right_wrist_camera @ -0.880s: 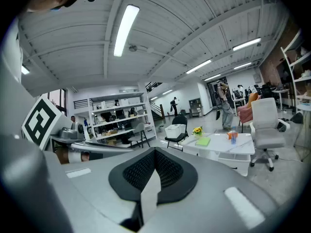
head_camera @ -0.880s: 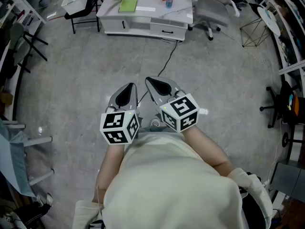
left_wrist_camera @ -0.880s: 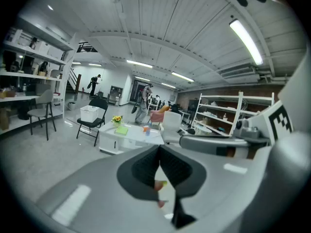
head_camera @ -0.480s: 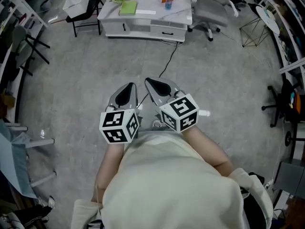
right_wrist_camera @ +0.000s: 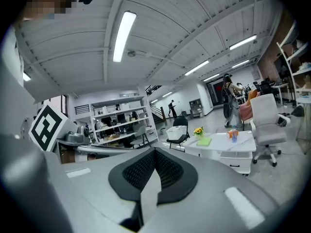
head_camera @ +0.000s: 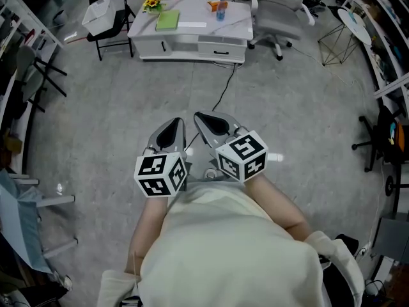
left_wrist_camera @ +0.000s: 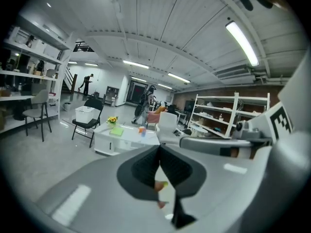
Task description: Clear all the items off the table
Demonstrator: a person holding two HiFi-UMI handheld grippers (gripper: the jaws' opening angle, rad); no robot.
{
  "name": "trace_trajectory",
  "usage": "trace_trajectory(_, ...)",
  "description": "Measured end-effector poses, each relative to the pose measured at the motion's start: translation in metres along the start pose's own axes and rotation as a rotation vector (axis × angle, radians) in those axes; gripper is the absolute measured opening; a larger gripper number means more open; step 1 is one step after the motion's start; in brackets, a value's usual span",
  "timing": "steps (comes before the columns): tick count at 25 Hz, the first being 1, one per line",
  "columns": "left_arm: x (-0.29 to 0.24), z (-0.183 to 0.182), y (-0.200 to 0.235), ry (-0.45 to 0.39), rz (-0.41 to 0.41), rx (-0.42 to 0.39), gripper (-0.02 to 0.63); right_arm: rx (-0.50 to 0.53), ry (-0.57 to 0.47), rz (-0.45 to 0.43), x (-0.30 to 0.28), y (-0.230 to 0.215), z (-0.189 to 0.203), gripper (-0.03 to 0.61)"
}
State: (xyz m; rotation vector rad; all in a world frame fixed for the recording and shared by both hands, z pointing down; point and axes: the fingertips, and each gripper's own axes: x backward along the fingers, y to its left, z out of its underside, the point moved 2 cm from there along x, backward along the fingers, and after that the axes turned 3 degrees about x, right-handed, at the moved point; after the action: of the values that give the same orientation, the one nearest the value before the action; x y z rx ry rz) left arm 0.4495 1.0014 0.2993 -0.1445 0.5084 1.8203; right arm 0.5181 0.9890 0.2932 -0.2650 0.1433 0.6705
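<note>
Between your left gripper's [left_wrist_camera: 159, 152] jaws nothing is held: the ribbed pads meet at the tip. Your right gripper [right_wrist_camera: 154, 154] is the same, pads pressed together and empty. Seen from your head, the left gripper [head_camera: 174, 121] and right gripper [head_camera: 203, 118] sit side by side close to your body, tips near each other, both pointing slightly down over bare grey floor [head_camera: 96, 120]. Their marker cubes, left [head_camera: 161, 174] and right [head_camera: 241, 155], sit just in front of your pale shirt [head_camera: 230, 248].

A black cable [head_camera: 223, 88] runs along the floor from near the grippers toward the white low table [head_camera: 236, 21], which stands well apart from you. On its tabletop, yellow flowers [head_camera: 152, 3] stand at the far left corner, with a green notebook [head_camera: 168, 20] just beside them at the left end. A white strip of paper [head_camera: 197, 24] lies beside the notebook, toward the middle. A blue bottle [head_camera: 220, 8] stands near the far edge, right of the middle, an orange thing [head_camera: 213, 5] just beside it.

A black chair carrying a white bin [head_camera: 102, 13] stands off the table's left end, and a white office chair [head_camera: 278, 8] off its right end.
</note>
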Motion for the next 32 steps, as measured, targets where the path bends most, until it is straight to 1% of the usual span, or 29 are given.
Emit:
trace_trajectory(5,-0.001,-0.002,-0.005,-0.002,-0.023,-0.032,0.009,0.016,0.038,0.034,-0.004,-0.006,0.006,-0.002)
trace_trajectory(11,-0.002,-0.002,0.001,0.004,-0.043,-0.044,0.009,0.032,0.051,0.012,-0.007,0.001,0.011,-0.002)
trace_trajectory(16,-0.01,0.001,0.008,0.025,-0.043,-0.047,0.009,0.013,0.035,0.007,-0.018,-0.005,0.01,-0.002)
trace_trajectory(21,-0.026,-0.004,0.024,0.028,-0.04,-0.029,0.009,-0.011,0.024,-0.002,-0.034,-0.014,0.005,-0.002)
trace_trajectory(25,-0.04,-0.017,0.037,0.036,-0.042,-0.01,0.009,-0.009,0.039,0.039,-0.049,-0.026,-0.002,-0.002)
trace_trajectory(32,-0.07,-0.032,0.068,0.049,-0.022,-0.032,0.009,-0.028,0.043,0.06,-0.091,-0.041,-0.009,-0.002)
